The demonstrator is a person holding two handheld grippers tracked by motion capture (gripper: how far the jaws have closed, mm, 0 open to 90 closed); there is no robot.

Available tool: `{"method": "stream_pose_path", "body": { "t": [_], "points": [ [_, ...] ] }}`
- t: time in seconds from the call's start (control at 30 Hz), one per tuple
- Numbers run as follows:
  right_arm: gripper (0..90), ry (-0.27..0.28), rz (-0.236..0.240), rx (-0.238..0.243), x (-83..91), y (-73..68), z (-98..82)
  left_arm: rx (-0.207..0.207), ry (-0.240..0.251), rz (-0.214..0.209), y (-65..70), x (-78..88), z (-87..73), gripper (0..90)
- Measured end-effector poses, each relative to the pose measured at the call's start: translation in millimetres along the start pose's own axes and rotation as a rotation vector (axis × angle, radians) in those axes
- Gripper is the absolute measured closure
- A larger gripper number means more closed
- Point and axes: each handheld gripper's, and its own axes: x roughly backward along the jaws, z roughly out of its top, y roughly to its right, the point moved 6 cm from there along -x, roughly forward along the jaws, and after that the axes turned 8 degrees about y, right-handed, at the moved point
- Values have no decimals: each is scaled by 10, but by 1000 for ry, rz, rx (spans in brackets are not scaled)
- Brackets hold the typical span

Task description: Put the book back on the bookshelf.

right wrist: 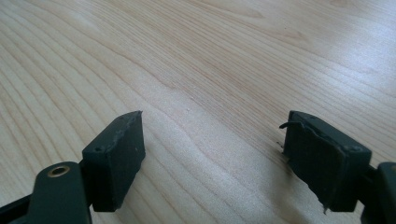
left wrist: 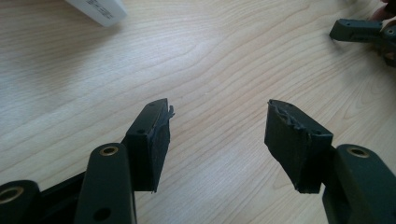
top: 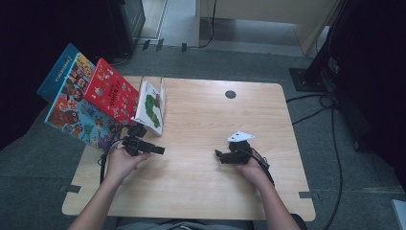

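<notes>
High view is showing a light wooden table (top: 201,182) standing on grey carpet (top: 344,143), with a small dark round hole (top: 230,94) near its far edge. At the far left corner, picture books are leaning in a fan: a large blue one (top: 64,103) hanging out past the table's edge, a red one (top: 111,91) lying against it, and a white caterpillar book (top: 151,106) standing tilted inside a clear holder (top: 162,88). The white book is sitting nearest to the left gripper (top: 155,150), just beyond it and not touching it.

A person's forearms are coming in from the near edge. The left hand (top: 122,163) is holding its gripper low over the table, jaws pointing toward the middle. The right hand (top: 250,167) is holding the right gripper (top: 219,154), jaws pointing leftward, well apart from the other; a grey three-cornered plate (top: 240,136) is sitting on top of it.

Left gripper view is showing the jaws standing wide apart over bare wood, a white book corner (left wrist: 98,10) at the top left and the other gripper (left wrist: 359,30) at the top right.

Right gripper view is showing its jaws (right wrist: 212,154) standing apart too, with nothing but wood grain between them.
</notes>
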Motion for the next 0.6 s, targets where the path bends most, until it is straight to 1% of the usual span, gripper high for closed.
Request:
{"method": "stream_pose_path", "body": {
  "t": [0.07,0.17,0.23,0.3,0.37,0.43,0.47,0.5,0.53,0.6],
  "points": [
    [200,0,-1,0,0,0,0,-6,1,-1,-9,-19,-1,410],
    [200,0,0,0,0,0,0,1,25,-4,-23,-26,18,406],
    [200,0,1,2,0,1,0,3,42,-17,-24,-29,19,405],
    [199,2,0,4,-1,3,1,3,49,-19,-24,-34,9,404],
    [199,-1,0,-1,1,-1,-1,2,50,-20,-22,-42,-5,403],
    [199,0,1,1,-1,1,0,-13,37,-9,-20,-59,-26,402],
    [197,0,1,1,0,0,0,-28,27,3,-19,-72,-41,402],
    [192,-1,3,2,-1,-1,0,-31,26,10,-16,-80,-47,401],
    [188,-1,5,7,-2,0,0,-33,23,11,-15,-86,-58,400],
    [176,-1,9,11,-5,-4,0,-23,22,-4,-18,-92,-70,398]
  ]
}}
